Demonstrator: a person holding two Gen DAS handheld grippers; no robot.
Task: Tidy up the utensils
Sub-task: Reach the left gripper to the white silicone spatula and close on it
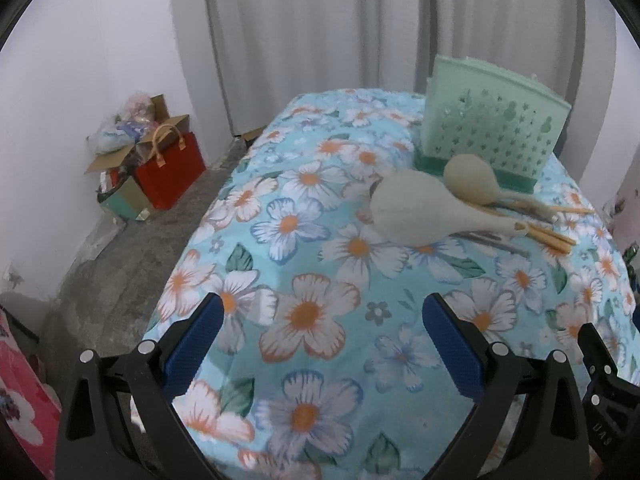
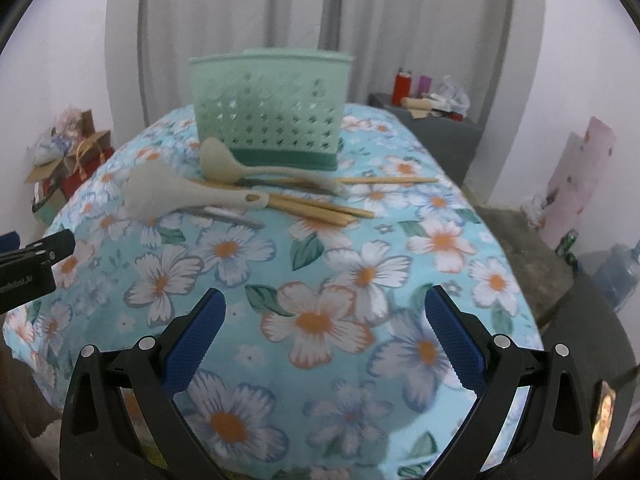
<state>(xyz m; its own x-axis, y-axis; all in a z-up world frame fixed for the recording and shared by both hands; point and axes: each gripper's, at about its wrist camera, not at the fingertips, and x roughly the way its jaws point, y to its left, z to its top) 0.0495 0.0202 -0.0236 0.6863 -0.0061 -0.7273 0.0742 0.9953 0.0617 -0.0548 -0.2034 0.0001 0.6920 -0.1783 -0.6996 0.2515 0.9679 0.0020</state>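
Note:
A mint green perforated utensil holder [image 2: 270,110] [image 1: 490,128] stands upright at the far end of the floral tablecloth [image 2: 320,280] [image 1: 304,264]. In front of it lies a pile of utensils: a large pale rice paddle [image 2: 168,196] [image 1: 412,208], a smaller pale ladle [image 2: 224,164] [image 1: 474,180], several wooden chopsticks [image 2: 320,208] [image 1: 552,236] and a grey metal utensil [image 2: 228,214] under the paddle. My right gripper [image 2: 324,308] hovers open, near the table's front, well short of the pile. My left gripper [image 1: 322,312] is open too, left of the pile, holding nothing.
A red bag [image 1: 170,172] and cardboard boxes sit on the floor at the left. A dark side table [image 2: 432,124] with bottles stands at the right back. A water jug [image 2: 616,272] and a pink roll [image 2: 576,184] are on the floor at right. Curtains hang behind.

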